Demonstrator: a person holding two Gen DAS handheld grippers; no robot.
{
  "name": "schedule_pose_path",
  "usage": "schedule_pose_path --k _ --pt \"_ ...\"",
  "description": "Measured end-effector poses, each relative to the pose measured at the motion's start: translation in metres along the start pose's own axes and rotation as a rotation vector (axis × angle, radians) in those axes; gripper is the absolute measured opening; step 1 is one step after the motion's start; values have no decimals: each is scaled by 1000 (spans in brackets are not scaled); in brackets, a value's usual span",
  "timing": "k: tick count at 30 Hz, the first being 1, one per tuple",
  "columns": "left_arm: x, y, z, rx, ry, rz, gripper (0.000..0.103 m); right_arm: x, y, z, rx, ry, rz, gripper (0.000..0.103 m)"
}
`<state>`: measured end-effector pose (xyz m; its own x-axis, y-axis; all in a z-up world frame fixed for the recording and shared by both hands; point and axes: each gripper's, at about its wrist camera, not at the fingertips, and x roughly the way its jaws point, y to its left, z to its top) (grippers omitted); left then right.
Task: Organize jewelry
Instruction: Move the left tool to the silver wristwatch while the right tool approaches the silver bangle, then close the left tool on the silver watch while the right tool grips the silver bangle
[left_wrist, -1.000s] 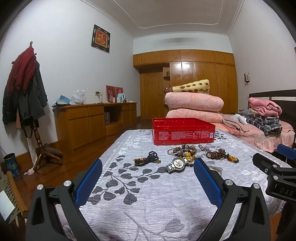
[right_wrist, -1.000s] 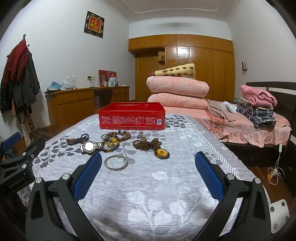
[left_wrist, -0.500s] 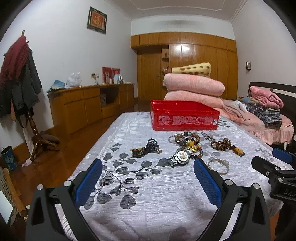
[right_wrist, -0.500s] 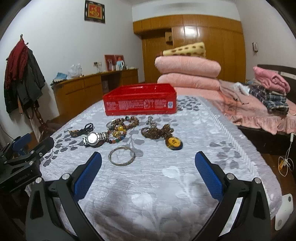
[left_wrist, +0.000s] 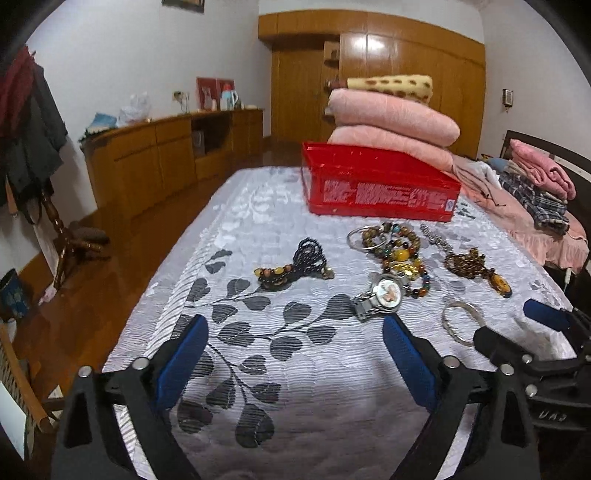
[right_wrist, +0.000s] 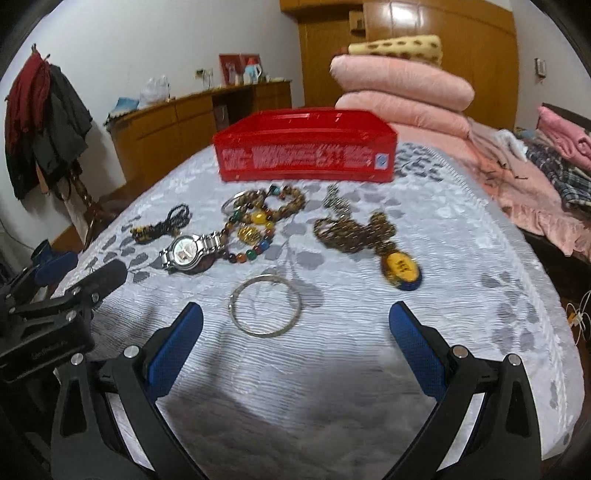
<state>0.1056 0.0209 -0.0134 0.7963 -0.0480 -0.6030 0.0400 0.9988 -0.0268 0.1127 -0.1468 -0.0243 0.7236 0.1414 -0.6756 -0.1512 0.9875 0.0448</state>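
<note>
- Left wrist view: surface (left_wrist: 295, 387) under a pale cloth with grey leaf print fills the frame; the jewelry lies on its far half.
- Stack of pink quilts (left_wrist: 395, 122) on the bed behind the surface, topped by a spotted yellow one.
- Red crate (right_wrist: 306, 151) stands at the far end of the surface, open top, white lettering on its front wall; contents not visible.
- Left hand-held gripper (left_wrist: 295, 354): blue-padded fingers spread wide, nothing between them, low over the near part of the surface. Wristwatch just beyond its right finger.
- Right hand-held gripper (right_wrist: 295, 339): fingers spread wide, holding nothing. Silver bangle lies just ahead, between the fingertips and closer to the left one; contact cannot be judged.
- Brown bead necklace (right_wrist: 354, 230) with an oval yellow pendant, right of the group.
- Heap of mixed beaded bracelets (right_wrist: 258, 218), in front of the crate, centre of the group, with a silver ring-shaped bangle at its far left edge.
- Silver bangle (right_wrist: 265, 310), flat on the cloth, apart from the heap, nearest item to the right hand-held gripper.
- Wristwatch (right_wrist: 188, 253), silver metal band, pale dial, touching the near-left side of the bracelet heap.
- Dark bead strand (left_wrist: 295, 266) with a few amber beads, lying alone left of the watch.
</note>
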Motion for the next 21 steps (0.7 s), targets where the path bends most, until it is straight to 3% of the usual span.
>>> schedule_pose_path --k 4,6,7,14,18,21 --pt "10 3 3 -13 37 -24 85 9 4 3 -10 38 -8 94" --pt "13 2 5 -8 46 -33 85 15 4 5 -11 68 -4 77" --pt "14 2 6 -7 49 -38 85 19 4 6 -8 88 0 75" --pt "25 0 15 -1 80 -77 85 27 8 12 -28 127 -10 72" --pt "30 -6 22 26 90 -106 85 28 5 16 -38 134 3 49" --pt "33 -14 28 55 93 -129 85 28 -1 18 -27 146 12 48"
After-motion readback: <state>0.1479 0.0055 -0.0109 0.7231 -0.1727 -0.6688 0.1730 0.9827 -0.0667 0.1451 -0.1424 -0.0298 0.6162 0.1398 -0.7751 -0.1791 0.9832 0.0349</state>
